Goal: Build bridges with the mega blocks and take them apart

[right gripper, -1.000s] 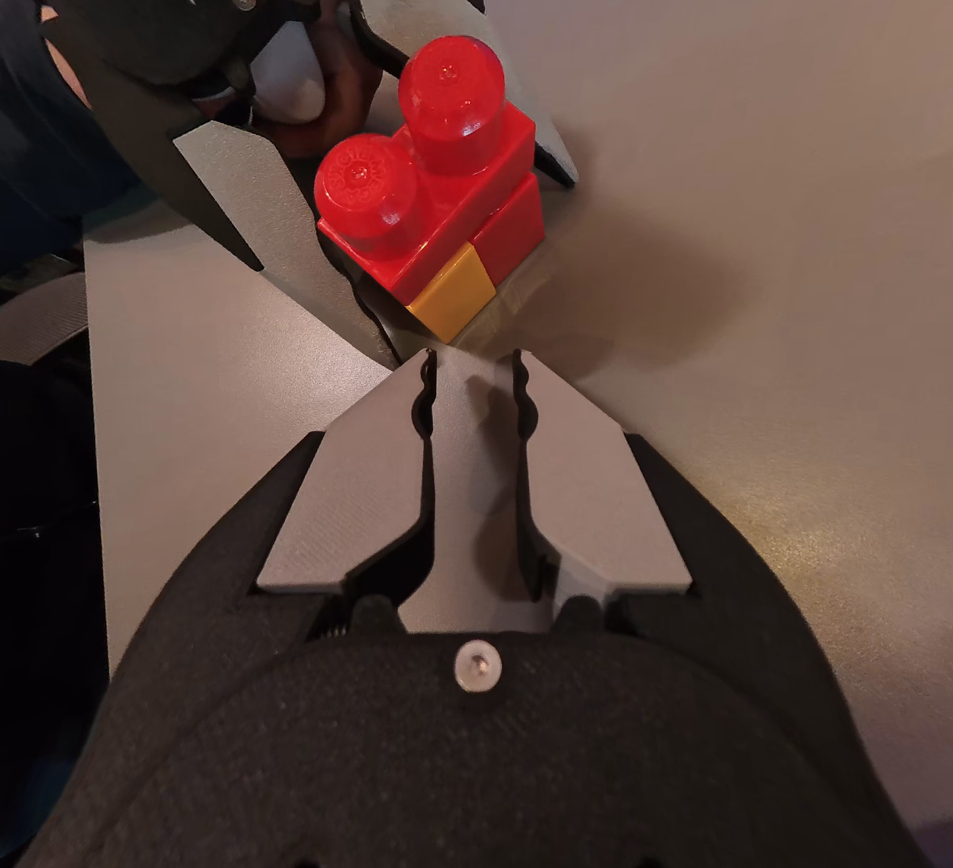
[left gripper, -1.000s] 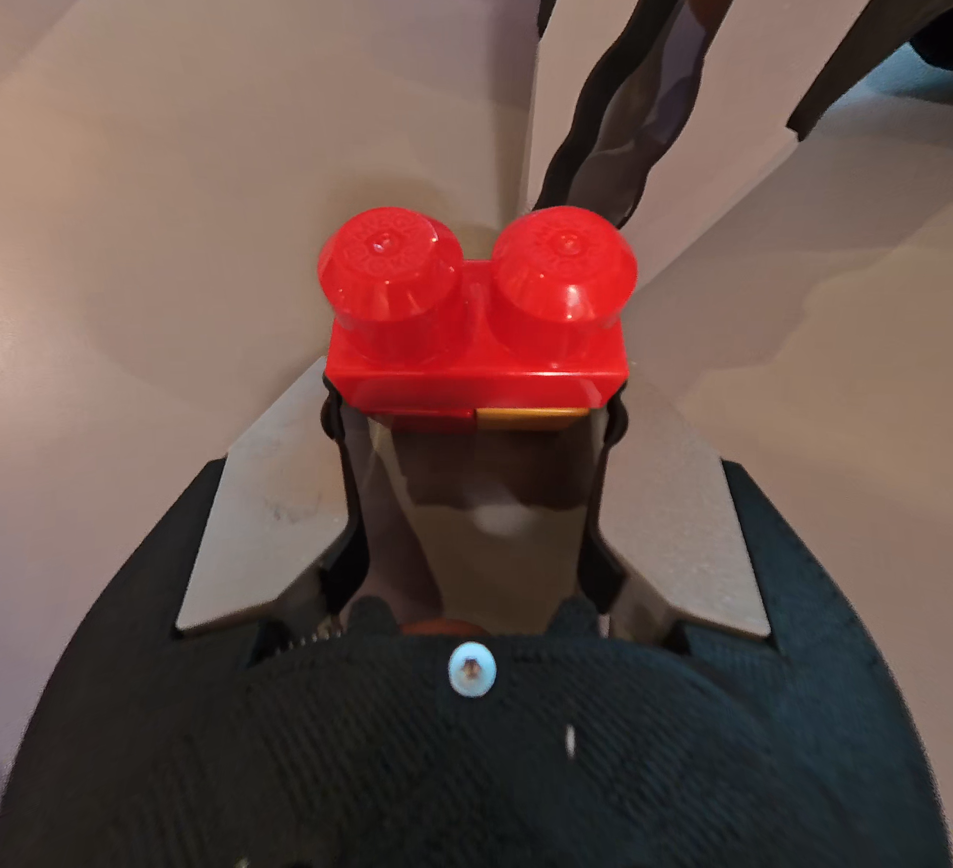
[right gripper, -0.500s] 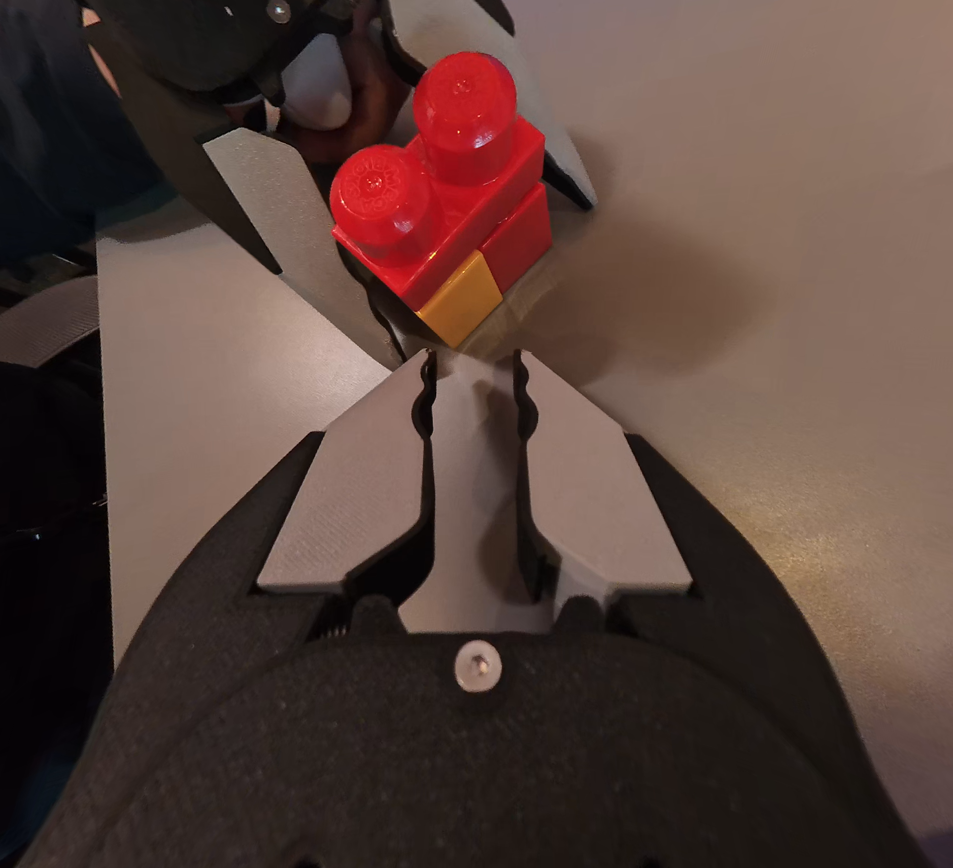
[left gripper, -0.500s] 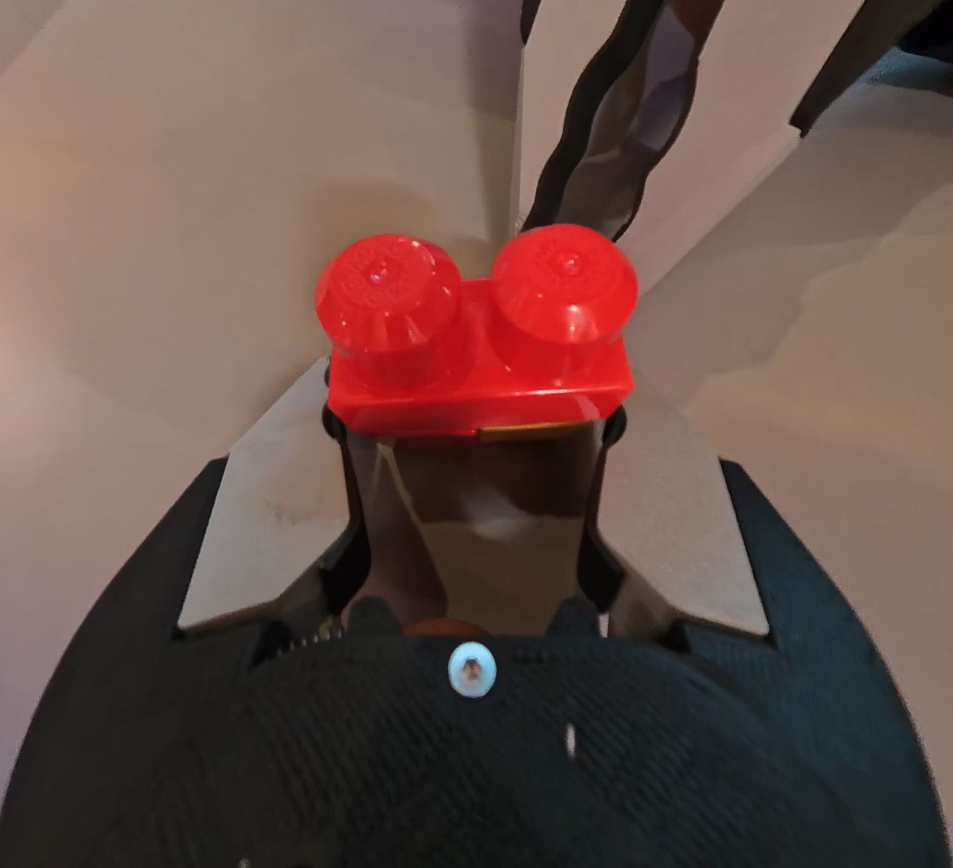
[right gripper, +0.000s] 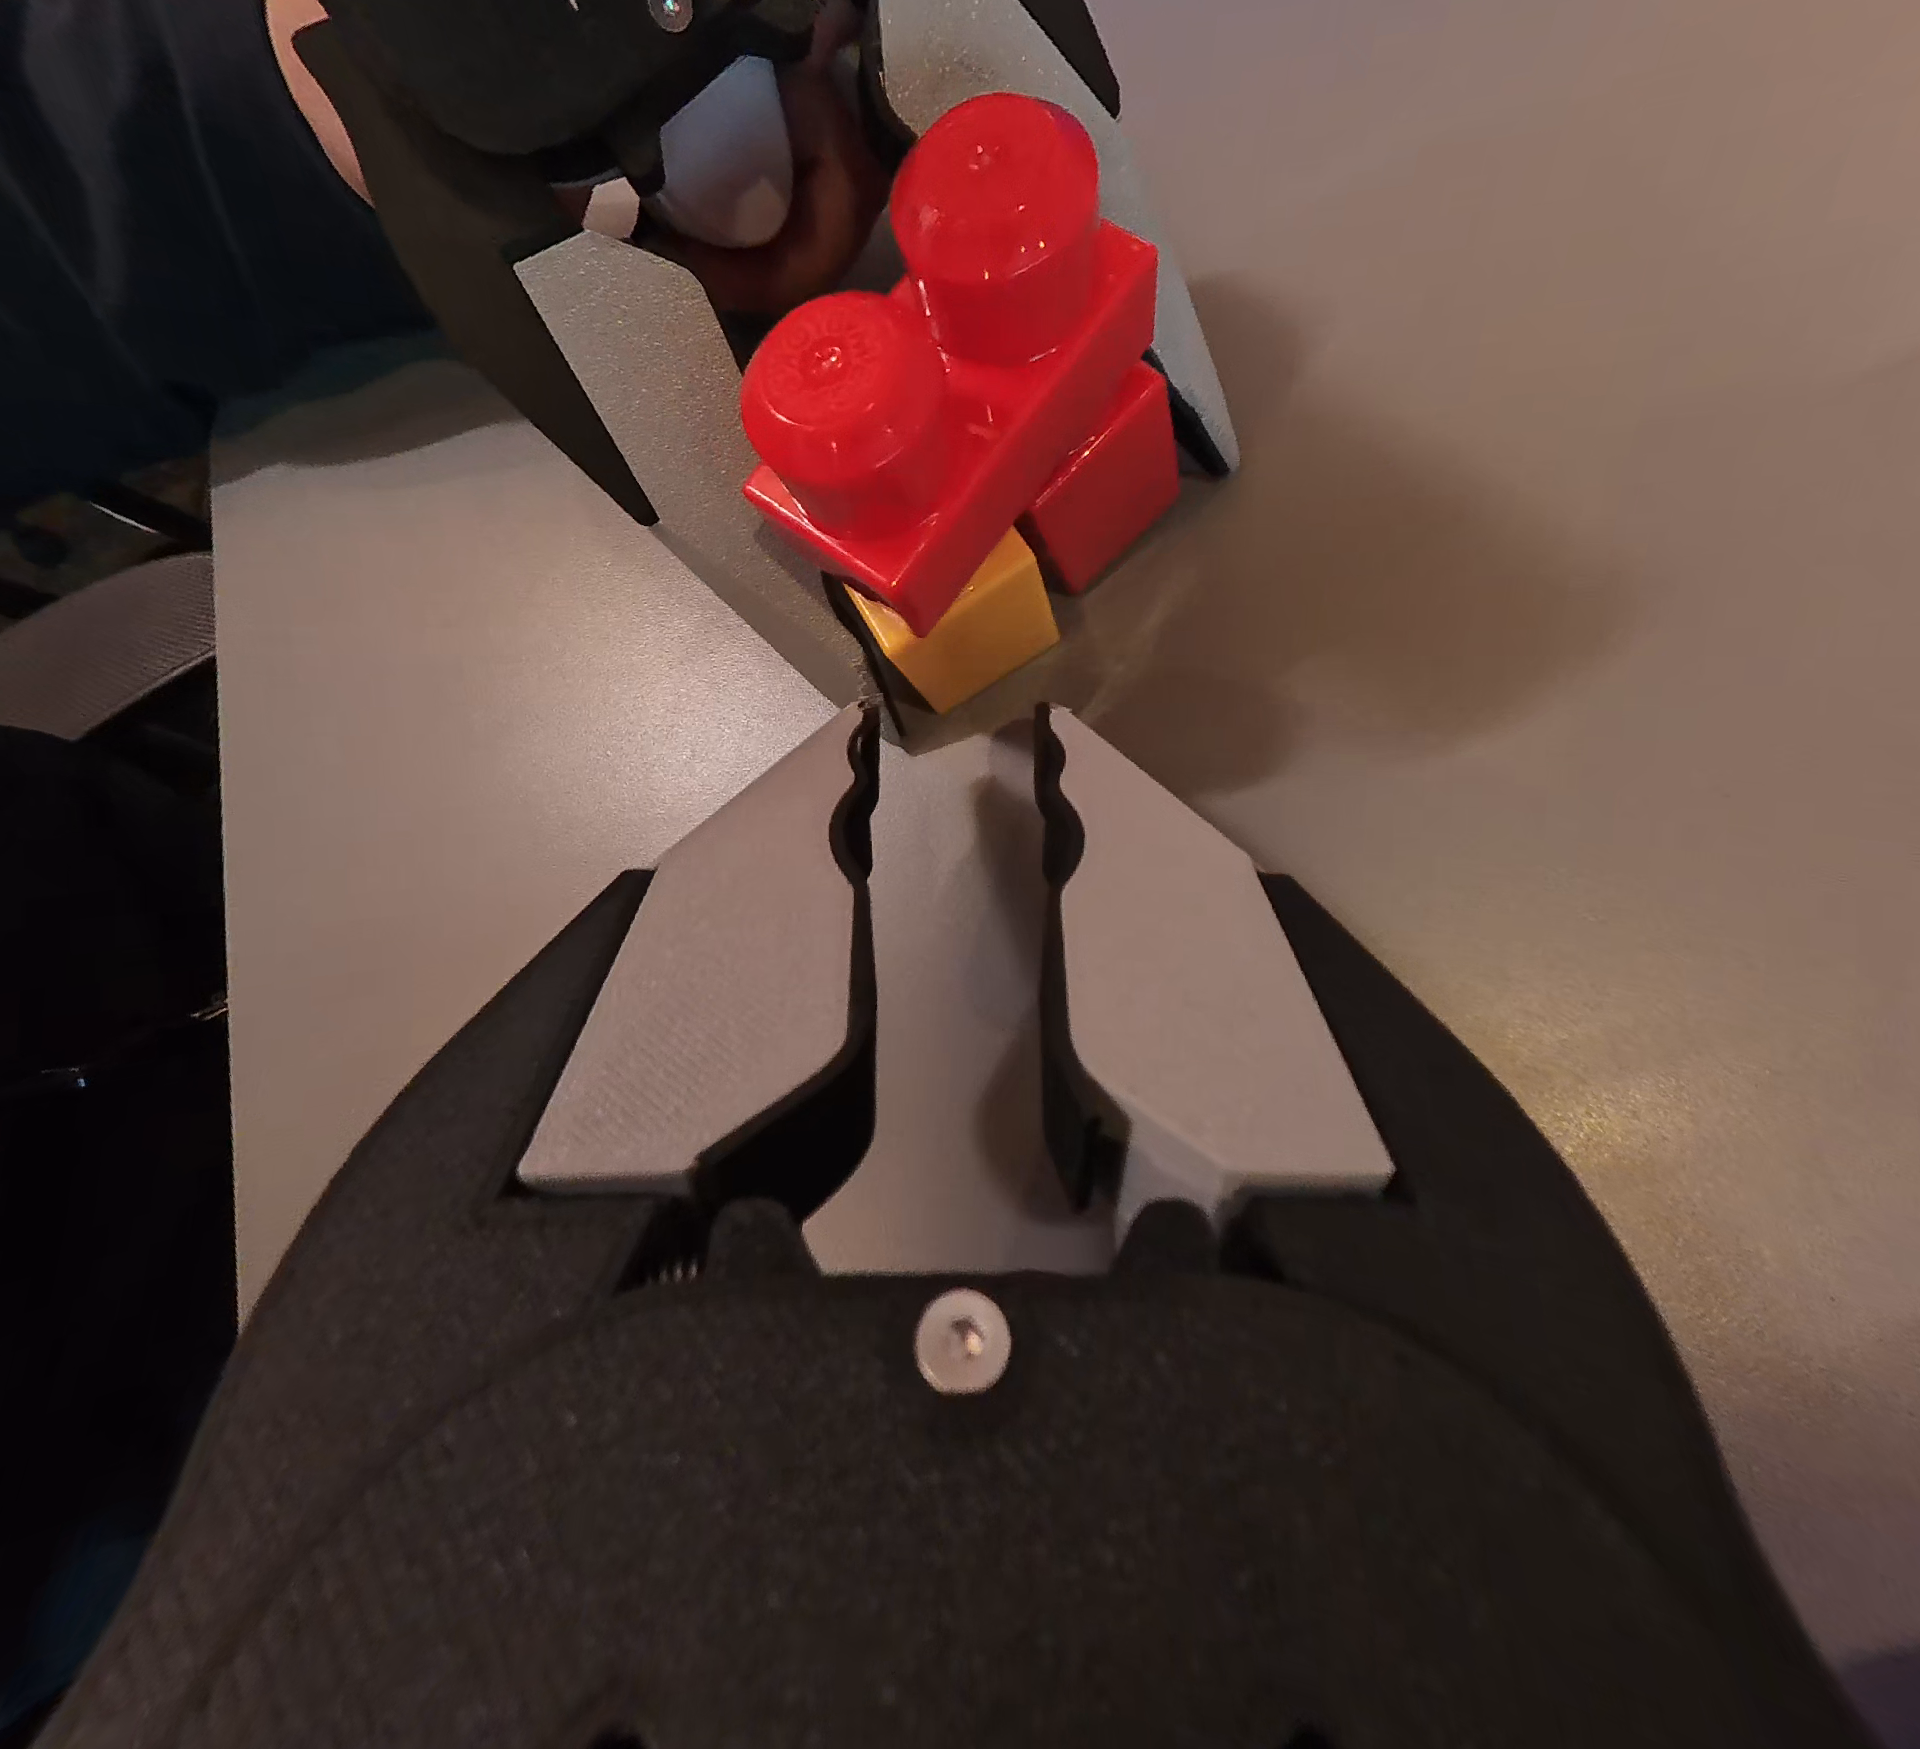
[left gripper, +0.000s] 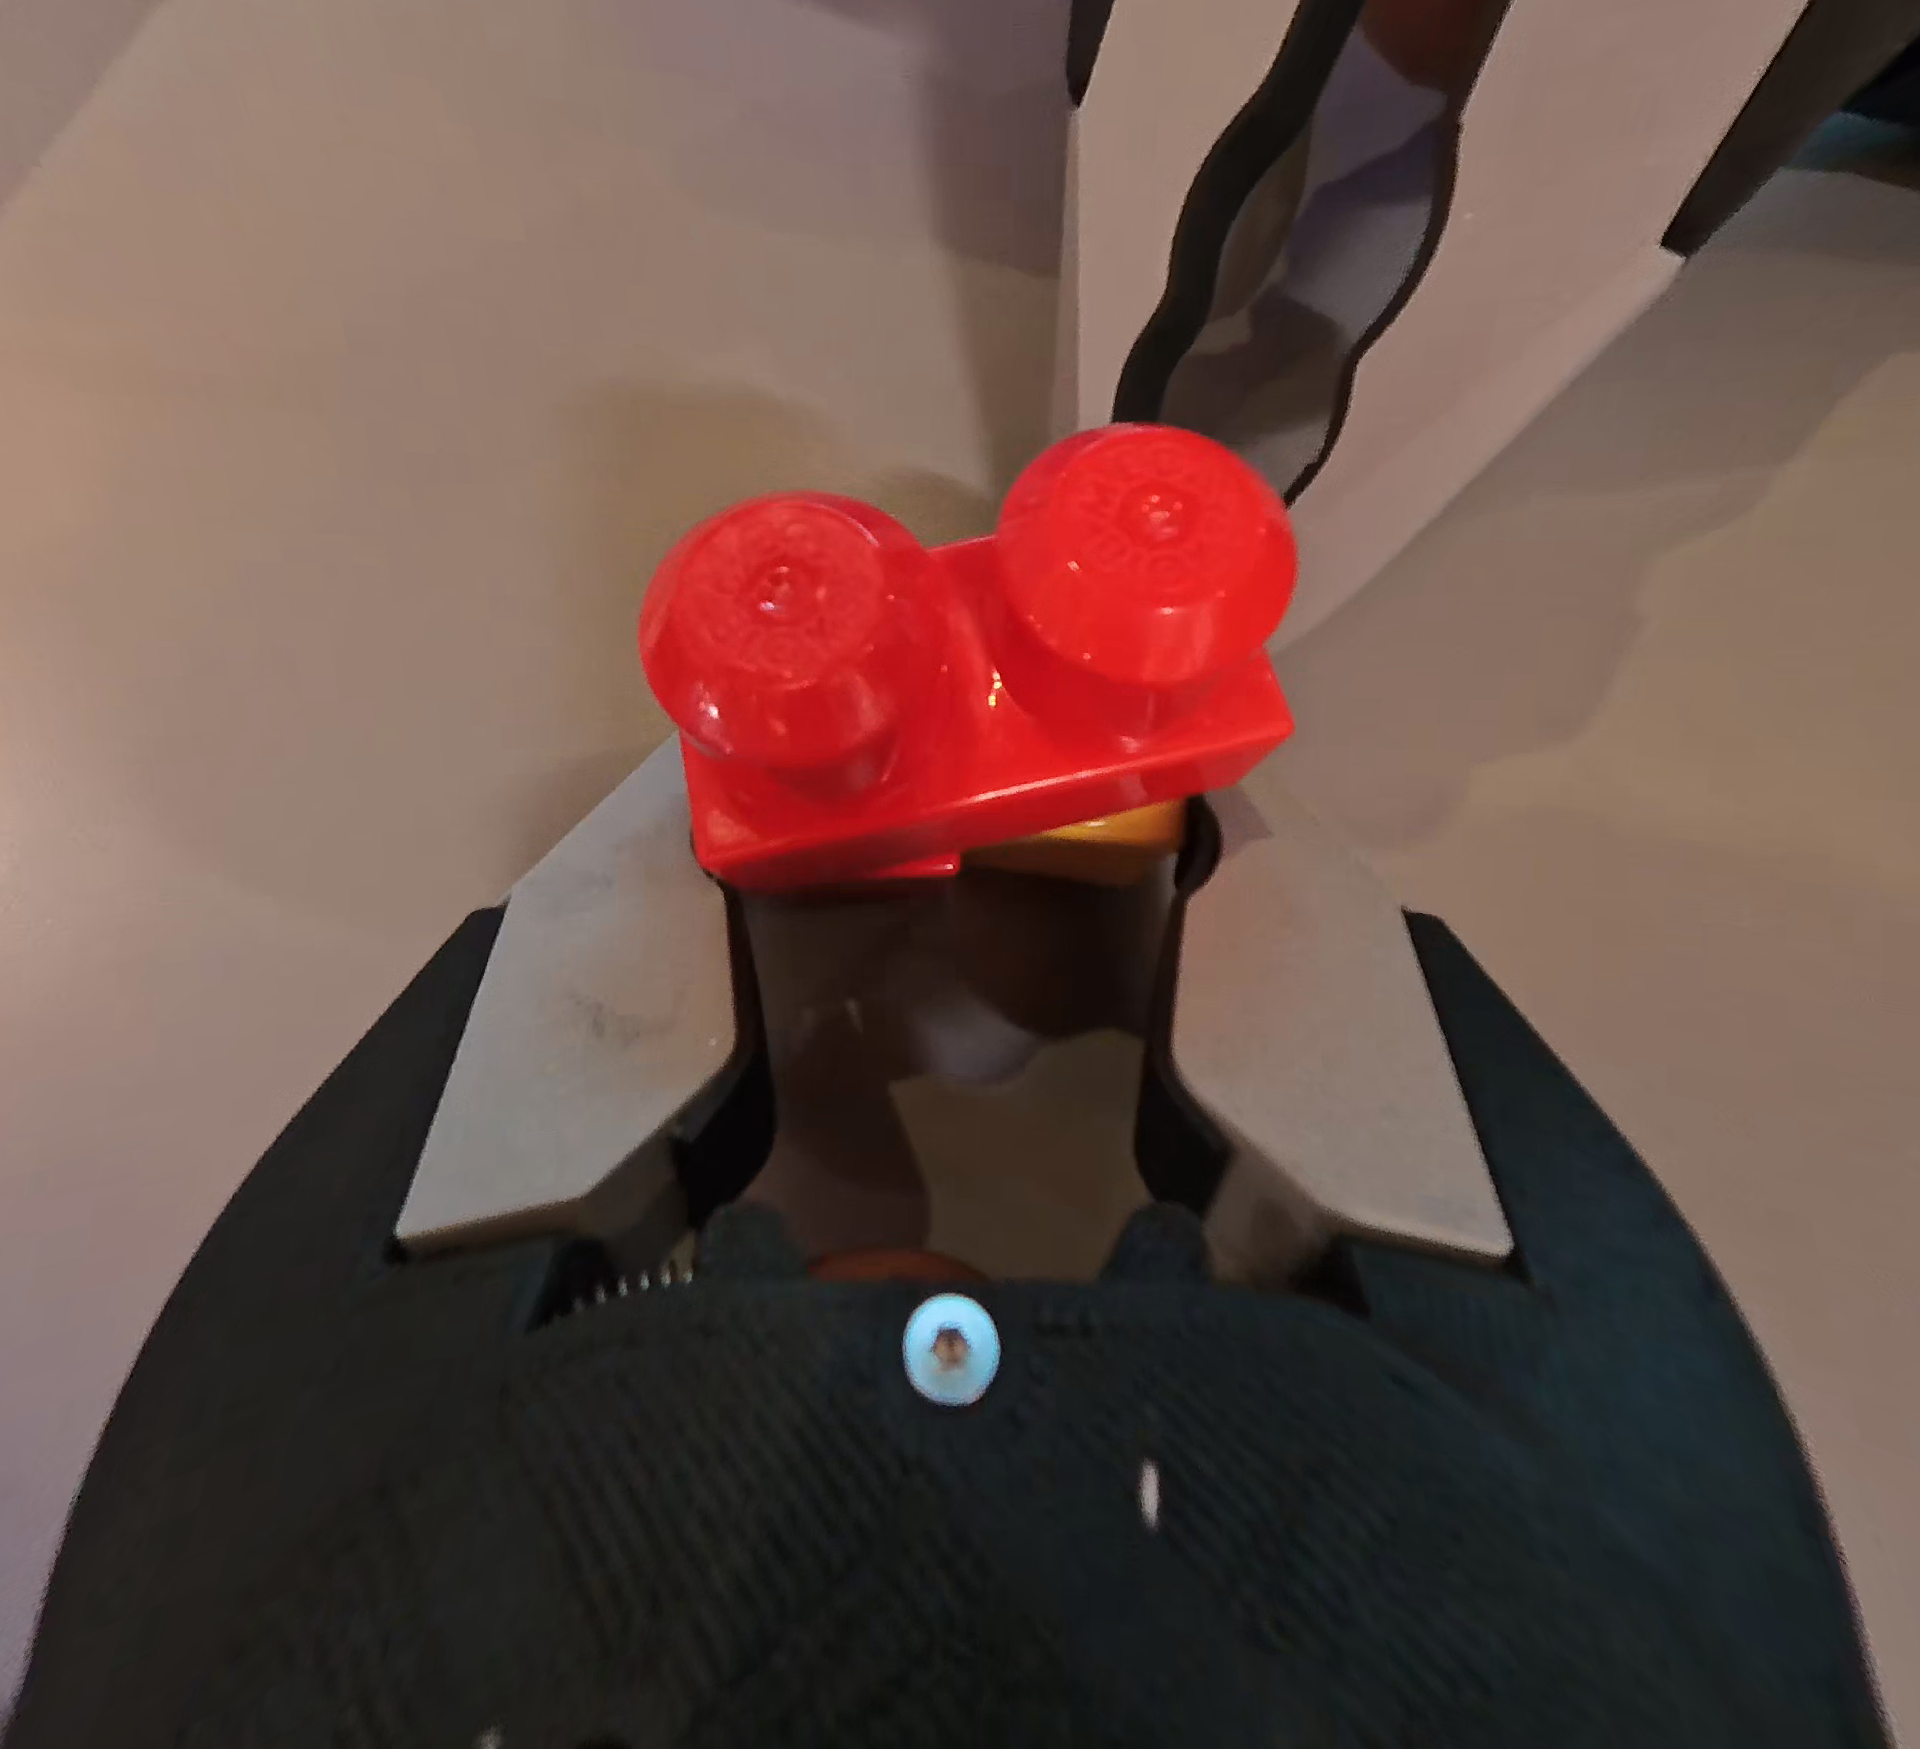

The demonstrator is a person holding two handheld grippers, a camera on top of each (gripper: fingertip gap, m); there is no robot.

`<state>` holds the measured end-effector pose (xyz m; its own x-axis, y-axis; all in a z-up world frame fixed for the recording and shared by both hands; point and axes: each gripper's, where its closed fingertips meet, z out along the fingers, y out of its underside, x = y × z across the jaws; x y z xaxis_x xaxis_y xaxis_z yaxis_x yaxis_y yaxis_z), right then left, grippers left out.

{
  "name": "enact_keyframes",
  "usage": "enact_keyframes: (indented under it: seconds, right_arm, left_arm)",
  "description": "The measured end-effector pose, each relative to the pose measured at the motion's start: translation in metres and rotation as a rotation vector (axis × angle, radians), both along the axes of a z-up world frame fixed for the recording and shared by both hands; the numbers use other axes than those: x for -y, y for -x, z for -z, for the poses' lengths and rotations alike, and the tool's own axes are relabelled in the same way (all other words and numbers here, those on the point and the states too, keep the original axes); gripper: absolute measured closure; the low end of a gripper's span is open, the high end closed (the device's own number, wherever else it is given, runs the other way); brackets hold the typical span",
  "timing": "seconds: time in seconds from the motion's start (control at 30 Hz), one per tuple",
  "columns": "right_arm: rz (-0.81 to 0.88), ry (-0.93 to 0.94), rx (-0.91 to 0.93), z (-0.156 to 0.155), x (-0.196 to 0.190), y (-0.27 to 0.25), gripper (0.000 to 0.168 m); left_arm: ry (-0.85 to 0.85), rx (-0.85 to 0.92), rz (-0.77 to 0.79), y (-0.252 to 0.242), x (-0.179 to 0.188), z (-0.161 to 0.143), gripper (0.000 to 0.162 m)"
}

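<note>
While left tongs (left gripper: pixel 951 826) clamp (tilted) bridge (right gripper: pixel 961 452)

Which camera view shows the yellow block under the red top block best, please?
The right wrist view: the yellow block shows two faces below the tilted red top block. The left wrist view shows only a yellow sliver under the red top block's edge.

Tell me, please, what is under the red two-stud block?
Under the red two-stud block sit a yellow block and a smaller red block, side by side on the table. Their studs are covered, so the joints cannot be seen.
</note>
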<state>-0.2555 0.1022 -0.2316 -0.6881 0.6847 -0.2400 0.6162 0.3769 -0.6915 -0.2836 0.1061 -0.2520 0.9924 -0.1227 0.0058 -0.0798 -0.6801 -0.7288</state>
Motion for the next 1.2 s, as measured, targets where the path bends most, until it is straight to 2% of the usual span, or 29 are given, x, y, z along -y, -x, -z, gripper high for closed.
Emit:
enact_keyframes:
  seconds: [0.3,0.87,1.1,1.2]
  right_arm:
    - [0.002,0.000,0.002,0.001,0.000,0.000,0.141]
    - [0.000,-0.002,0.007,0.002,-0.002,0.000,0.141]
    - [-0.002,0.016,-0.007,-0.005,-0.006,-0.001,0.140]
    - [-0.018,0.078,-0.033,-0.018,-0.003,-0.002,0.140]
  left_arm:
    - [0.000,-0.001,0.015,-0.001,0.000,0.000,0.077]
    - [0.000,-0.001,0.140,-0.011,-0.003,0.000,0.077]
    - [0.009,-0.005,0.086,-0.014,0.008,0.001,0.065]
    - [0.008,-0.010,0.049,-0.011,0.015,0.001,0.063]
